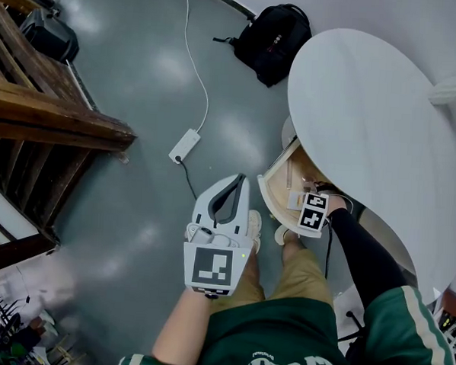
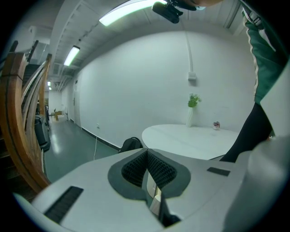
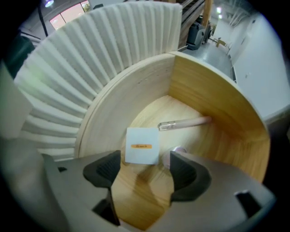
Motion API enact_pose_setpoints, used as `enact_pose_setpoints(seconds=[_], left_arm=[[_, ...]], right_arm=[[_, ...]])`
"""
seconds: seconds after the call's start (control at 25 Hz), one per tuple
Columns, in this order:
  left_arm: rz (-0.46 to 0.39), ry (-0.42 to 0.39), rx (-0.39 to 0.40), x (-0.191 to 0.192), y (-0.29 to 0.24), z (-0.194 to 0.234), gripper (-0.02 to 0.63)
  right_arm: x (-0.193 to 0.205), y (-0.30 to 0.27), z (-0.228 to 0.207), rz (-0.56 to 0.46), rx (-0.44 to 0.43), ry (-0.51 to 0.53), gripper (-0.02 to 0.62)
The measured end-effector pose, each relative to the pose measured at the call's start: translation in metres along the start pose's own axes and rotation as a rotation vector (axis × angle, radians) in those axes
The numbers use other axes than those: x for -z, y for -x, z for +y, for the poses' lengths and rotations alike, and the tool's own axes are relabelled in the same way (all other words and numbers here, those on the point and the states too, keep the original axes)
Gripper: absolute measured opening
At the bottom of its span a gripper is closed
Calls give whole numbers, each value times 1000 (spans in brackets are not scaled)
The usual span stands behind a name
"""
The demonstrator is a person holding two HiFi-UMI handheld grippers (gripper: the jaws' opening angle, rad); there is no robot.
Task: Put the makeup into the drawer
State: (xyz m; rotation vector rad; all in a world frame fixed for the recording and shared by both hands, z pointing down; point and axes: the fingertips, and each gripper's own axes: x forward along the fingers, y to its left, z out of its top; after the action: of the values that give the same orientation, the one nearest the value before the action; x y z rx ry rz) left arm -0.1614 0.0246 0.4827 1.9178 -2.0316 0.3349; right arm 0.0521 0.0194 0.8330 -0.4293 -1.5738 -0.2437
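Wooden drawer (image 3: 217, 104) holds the white makeup packet (image 3: 142, 145) just beyond the right tool's (image 3: 142, 165) open, empty jaws; left tool (image 2: 147, 156) closed.

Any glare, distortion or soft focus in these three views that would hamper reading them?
Head view: soft glare patches on the grey floor, otherwise sharp. Left gripper view: strong fisheye bend, dark corners, the ceiling light strip blown out. Right gripper view: same fisheye vignette; the drawer evenly lit, the right gripper close up and slightly soft.
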Motion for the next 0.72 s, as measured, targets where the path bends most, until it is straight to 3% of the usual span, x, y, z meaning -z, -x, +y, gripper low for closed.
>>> enact_pose_setpoints(seconds=[0.4, 0.72], left_arm=[[-31, -17, 54, -30, 1, -13, 0], [-62, -56, 146, -56, 3, -42, 0]], right_arm=[[-16, 85, -17, -247, 179, -232, 348], [-26, 166, 2, -422, 318, -439, 333]])
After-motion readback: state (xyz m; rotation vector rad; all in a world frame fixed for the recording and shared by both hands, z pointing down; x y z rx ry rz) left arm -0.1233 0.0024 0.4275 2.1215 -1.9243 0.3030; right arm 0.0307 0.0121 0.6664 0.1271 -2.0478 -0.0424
